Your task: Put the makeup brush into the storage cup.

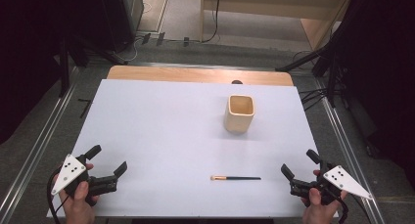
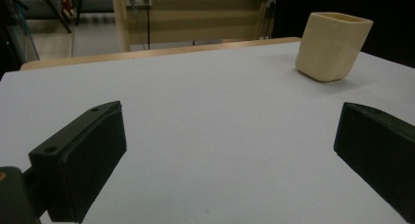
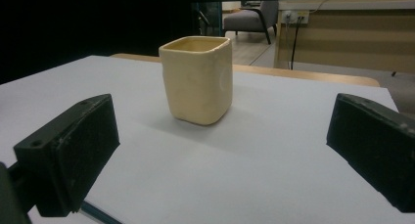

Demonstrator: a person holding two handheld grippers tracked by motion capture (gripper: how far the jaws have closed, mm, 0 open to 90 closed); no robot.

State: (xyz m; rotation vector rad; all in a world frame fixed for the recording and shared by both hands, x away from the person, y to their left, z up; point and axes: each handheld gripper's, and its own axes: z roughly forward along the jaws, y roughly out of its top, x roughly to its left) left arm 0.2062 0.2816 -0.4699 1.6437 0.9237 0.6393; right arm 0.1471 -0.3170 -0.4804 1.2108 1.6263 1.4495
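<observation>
I'm parked at the table's near corners, left gripper [image 1: 108, 161] and right gripper [image 1: 300, 168] both jaws apart and empty, ready. The brush [image 1: 236, 178] lies flat by the near edge toward my right; the cup [image 1: 240, 113] stands upright mid-right, mouth open to receive.

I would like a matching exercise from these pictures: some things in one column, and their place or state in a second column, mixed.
Things:
1. cup
2. brush
3. left tongs
4. right tongs

Places or states:
A. lying flat near the front edge of the table
B. open, at the front right corner
C. standing upright, farther back on the white table top
D. open, at the front left corner

Pairs: 1-C, 2-A, 3-D, 4-B
</observation>
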